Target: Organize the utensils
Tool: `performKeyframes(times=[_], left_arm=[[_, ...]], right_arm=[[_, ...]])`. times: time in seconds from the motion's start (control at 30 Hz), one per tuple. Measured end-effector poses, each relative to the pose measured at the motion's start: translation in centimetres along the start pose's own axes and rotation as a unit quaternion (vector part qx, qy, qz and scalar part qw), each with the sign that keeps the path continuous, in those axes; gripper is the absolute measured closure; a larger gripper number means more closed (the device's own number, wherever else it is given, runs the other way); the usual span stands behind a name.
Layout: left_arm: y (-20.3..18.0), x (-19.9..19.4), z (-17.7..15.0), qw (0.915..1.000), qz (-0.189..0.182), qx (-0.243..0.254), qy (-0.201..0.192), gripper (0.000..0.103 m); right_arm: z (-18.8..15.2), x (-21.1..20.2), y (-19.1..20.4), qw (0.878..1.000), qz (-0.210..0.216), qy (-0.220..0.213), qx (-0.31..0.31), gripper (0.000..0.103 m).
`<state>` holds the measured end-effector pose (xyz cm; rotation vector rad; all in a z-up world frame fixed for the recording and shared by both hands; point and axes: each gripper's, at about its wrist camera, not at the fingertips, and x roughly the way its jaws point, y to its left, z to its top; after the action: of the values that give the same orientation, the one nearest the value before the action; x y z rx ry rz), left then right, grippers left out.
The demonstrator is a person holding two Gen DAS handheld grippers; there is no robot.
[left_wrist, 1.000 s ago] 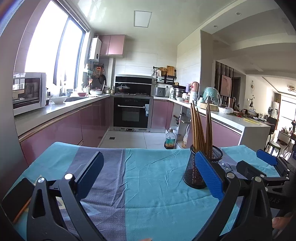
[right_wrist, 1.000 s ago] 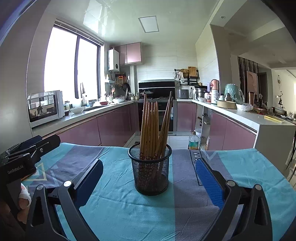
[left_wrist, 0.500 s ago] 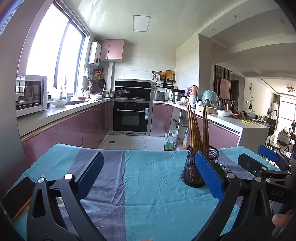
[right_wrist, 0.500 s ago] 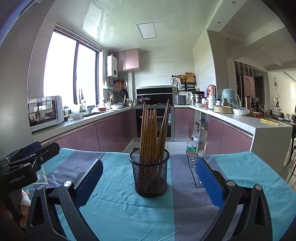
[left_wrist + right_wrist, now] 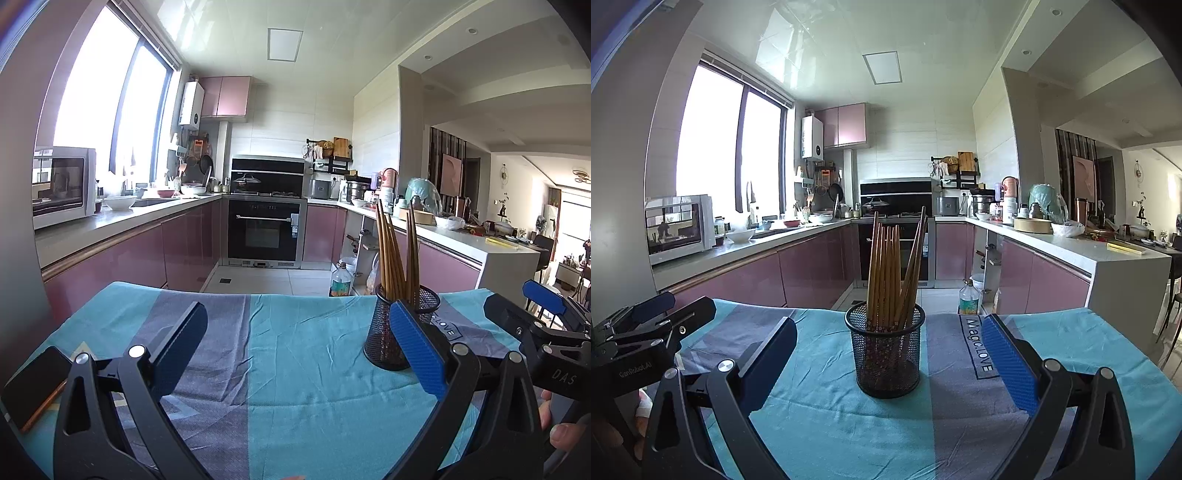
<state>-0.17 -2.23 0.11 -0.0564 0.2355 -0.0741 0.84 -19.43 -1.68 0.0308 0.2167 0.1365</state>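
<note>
A black mesh holder (image 5: 886,354) stands upright on the table and holds several brown chopsticks (image 5: 892,269). In the right wrist view it sits straight ahead, between and beyond my open, empty right gripper (image 5: 886,350). In the left wrist view the holder (image 5: 397,328) is to the right, partly hidden behind the right finger of my open, empty left gripper (image 5: 295,339). The right gripper also shows at the right edge of the left wrist view (image 5: 532,314). The left gripper shows at the left edge of the right wrist view (image 5: 665,314).
The table carries a blue and grey striped cloth (image 5: 960,435). A dark phone (image 5: 33,384) lies at its left edge. Beyond the table is a kitchen with pink cabinets, an oven (image 5: 266,232) and a microwave (image 5: 62,184) on the left counter.
Both views have pulled back and tilted up slightly; the holder looks a little farther away and lower. Both grippers stay open. The holder and chopsticks have not moved on the table.
</note>
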Motion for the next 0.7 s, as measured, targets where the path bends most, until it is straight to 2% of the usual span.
performKeyframes(times=[0.7], left_arm=[[-0.35,0.59,-0.59,1.0,0.001,0.0,0.007,0.006]], right_arm=[[0.15,-0.21,0.36,1.0,-0.02,-0.002,-0.008,0.006]])
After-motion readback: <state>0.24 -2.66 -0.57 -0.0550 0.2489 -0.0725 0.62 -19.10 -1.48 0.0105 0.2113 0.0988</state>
